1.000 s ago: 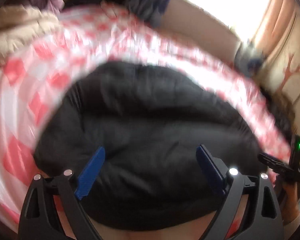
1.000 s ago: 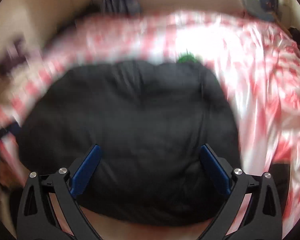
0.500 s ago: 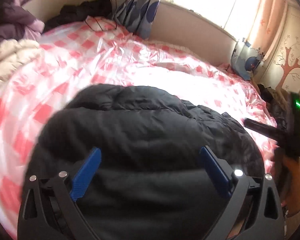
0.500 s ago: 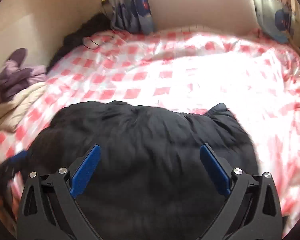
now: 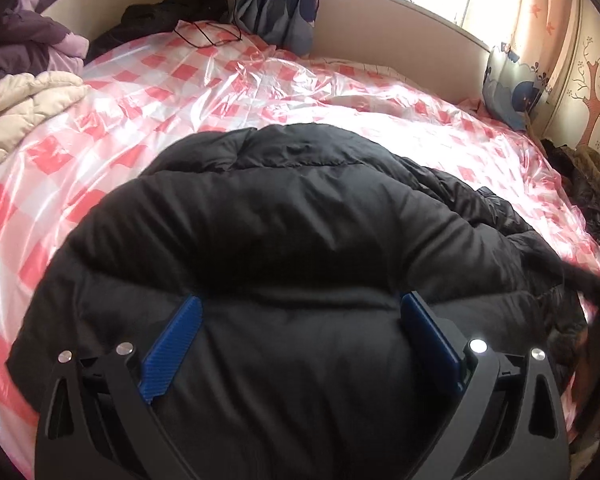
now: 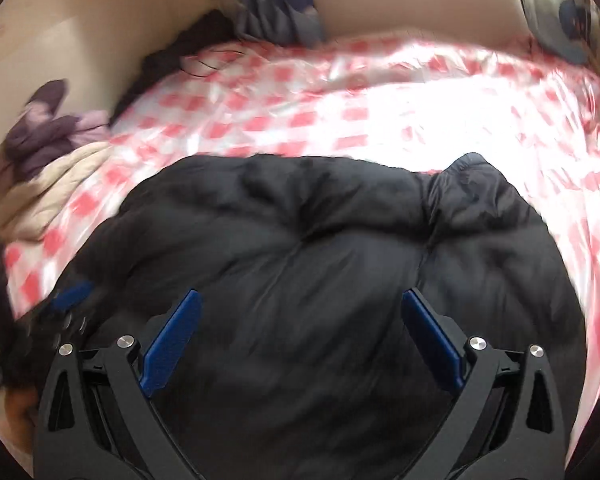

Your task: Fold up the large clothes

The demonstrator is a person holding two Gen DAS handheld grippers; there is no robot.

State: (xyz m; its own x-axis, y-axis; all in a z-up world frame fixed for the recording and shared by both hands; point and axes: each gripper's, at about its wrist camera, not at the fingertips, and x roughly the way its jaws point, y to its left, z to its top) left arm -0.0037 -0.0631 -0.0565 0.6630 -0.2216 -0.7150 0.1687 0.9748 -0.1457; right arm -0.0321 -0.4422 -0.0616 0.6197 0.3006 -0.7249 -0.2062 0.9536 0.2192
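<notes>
A puffy black down jacket (image 5: 284, 240) lies in a bundle on the bed's red-and-white checked cover (image 5: 228, 80). My left gripper (image 5: 300, 304) hangs over the jacket's near part with its blue fingers (image 5: 172, 344) spread wide and nothing pinched between them. The same black jacket (image 6: 320, 264) fills the lower half of the right wrist view, where my right gripper (image 6: 300, 300) also stands open above it. The right gripper shows as a dark blur at the right edge of the left wrist view. The left one's blue finger (image 6: 70, 296) shows blurred at the left of the right wrist view.
A cream quilted garment (image 5: 24, 108) and a purple one (image 5: 28, 44) are piled at the bed's left side. A dark garment (image 5: 164, 12) and a cable (image 5: 208, 34) lie at the far corner. Patterned curtains (image 5: 284, 4), a cushion (image 5: 512, 92) and a dark pile (image 5: 588, 184) border the bed.
Both grippers have drawn back and upward from the jacket, so more of the bed shows beyond it. The left jaws opened a little wider. The jacket lies on the cover, no longer gripped.
</notes>
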